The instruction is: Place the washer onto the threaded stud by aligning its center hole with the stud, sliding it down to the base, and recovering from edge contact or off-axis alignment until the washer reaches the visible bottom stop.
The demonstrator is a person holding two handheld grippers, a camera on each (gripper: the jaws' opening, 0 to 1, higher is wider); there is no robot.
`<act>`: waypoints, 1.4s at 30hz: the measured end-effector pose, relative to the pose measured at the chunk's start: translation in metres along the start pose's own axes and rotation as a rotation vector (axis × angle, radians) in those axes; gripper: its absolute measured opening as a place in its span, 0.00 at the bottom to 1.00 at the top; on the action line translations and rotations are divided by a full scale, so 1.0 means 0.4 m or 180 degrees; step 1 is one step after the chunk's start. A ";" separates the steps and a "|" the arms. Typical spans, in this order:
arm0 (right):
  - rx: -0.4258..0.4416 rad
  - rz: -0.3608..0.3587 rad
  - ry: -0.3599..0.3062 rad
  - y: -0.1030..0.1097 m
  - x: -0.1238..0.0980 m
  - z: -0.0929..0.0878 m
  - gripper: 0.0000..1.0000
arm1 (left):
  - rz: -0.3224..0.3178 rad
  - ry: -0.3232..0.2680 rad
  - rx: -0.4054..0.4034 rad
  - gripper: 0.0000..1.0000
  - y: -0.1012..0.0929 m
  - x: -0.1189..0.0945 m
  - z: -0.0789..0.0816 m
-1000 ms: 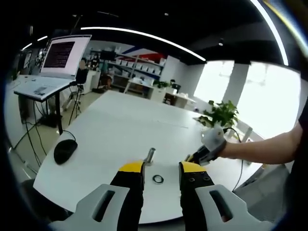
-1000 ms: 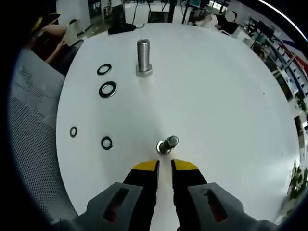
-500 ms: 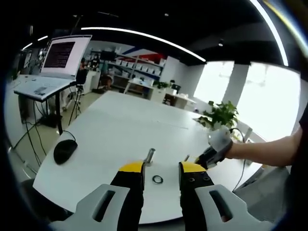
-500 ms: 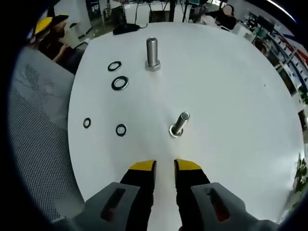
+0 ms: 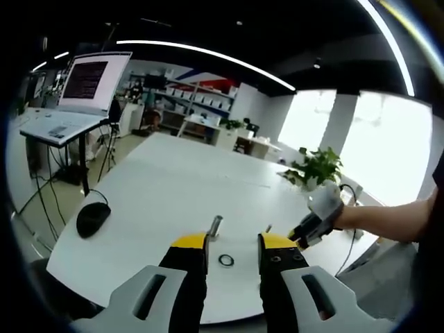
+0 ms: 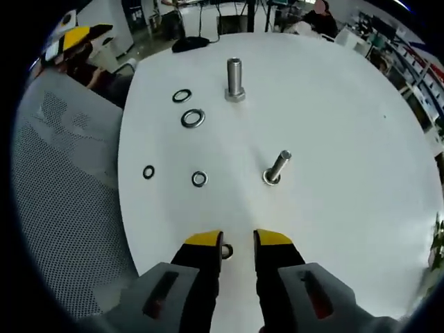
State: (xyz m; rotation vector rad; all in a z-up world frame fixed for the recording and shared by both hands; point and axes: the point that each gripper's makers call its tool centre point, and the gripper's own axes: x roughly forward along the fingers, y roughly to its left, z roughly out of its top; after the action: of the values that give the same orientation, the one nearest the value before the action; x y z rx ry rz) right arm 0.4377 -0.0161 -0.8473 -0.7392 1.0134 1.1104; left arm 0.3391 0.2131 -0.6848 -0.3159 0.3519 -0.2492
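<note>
Left gripper view: the left gripper (image 5: 232,244) rests low over the white desk (image 5: 159,194) with its yellow-tipped fingers (image 5: 189,243) spread and holding nothing. A small dark ring washer (image 5: 226,260) lies flat on the desk in the gap between them. Beyond it, the thicker steel threaded stud (image 5: 216,225) stands upright, long axis vertical. The right gripper (image 5: 311,225) comes in from the right, beside a thinner stud (image 5: 268,228).

Right gripper view: the right gripper (image 6: 237,243) has its fingers (image 6: 203,241) parted, with a small dark washer (image 6: 226,251) lying on the desk between the tips; I cannot tell whether they touch it. The thin steel stud (image 6: 276,167) stands on its head near ahead, threaded end up though it reads as tilted here. The thick stud (image 6: 234,78) stands further off, with four more dark washers (image 6: 193,118) lying flat to the left.

My worry: these washers lie flush with the desk, so fingers closing could skid one away or lift it edge-on. A tilted washer would then catch on the threads instead of dropping to the base.
</note>
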 end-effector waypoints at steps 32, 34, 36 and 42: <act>-0.0175 0.0067 0.0419 0.058 0.025 -0.082 0.28 | -0.0096 0.0092 0.0092 0.26 -0.016 0.000 -0.013; -0.0177 0.0046 0.0413 0.056 0.026 -0.080 0.28 | -0.0096 0.0086 0.0092 0.26 -0.015 0.000 -0.012; -0.0178 0.0034 0.0401 0.057 0.026 -0.078 0.28 | -0.0097 0.0088 0.0091 0.26 -0.016 0.000 -0.012; -0.0142 0.0032 0.0318 0.058 0.032 -0.065 0.27 | -0.0100 0.0093 0.0090 0.26 -0.015 0.001 -0.013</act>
State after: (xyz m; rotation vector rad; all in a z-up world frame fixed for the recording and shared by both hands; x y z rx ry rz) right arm 0.4098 -0.0276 -0.8688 -0.8332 1.0804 1.1167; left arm 0.3363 0.2061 -0.6873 -0.2903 0.3720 -0.2896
